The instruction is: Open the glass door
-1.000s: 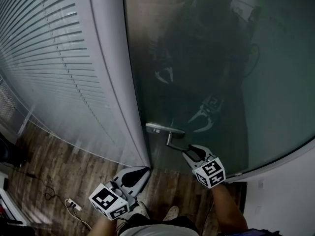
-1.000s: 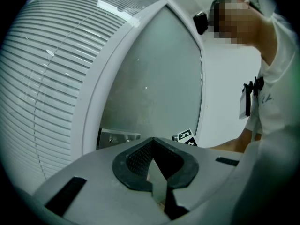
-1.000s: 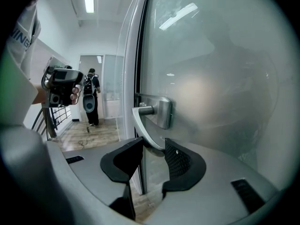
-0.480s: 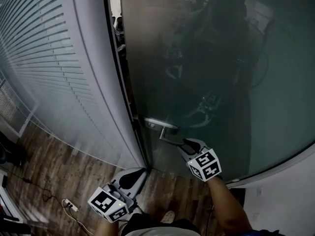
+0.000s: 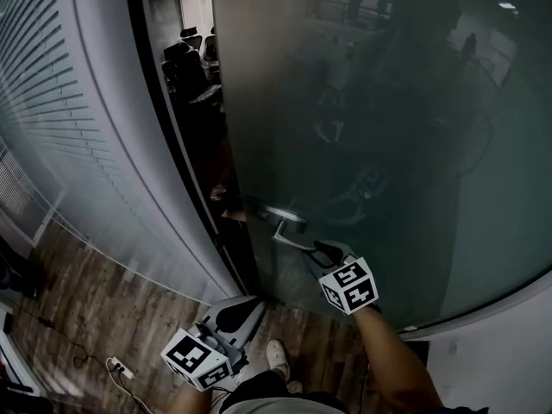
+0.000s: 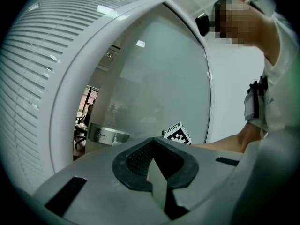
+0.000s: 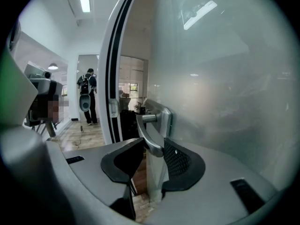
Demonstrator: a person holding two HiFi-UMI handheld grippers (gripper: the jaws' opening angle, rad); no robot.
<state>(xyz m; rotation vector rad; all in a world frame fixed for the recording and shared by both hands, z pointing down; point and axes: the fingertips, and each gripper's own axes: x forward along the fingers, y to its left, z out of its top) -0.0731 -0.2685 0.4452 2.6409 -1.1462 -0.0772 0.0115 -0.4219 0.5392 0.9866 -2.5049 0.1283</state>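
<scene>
Right hand-held gripper point(image 5: 316, 250) grasps the door handle point(image 5: 287, 231). The glass door point(image 5: 371, 102) stands ajar at its left edge. Left hand-held gripper point(image 5: 247, 304) is clenched, empty, nearer and left.

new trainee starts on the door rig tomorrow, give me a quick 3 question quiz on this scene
1. True or false: the glass door stands fully shut against its frame.
2. Which tool has the door handle between its jaws: A left, B right, C neither?
3. Short answer: what does the left tool hold?

Key
1. False: a dark gap shows along the door's left edge in the head view.
2. B: the right tool has the handle's lever between its pads.
3. Nothing: its jaws are together and empty, held low beside the door.
</scene>
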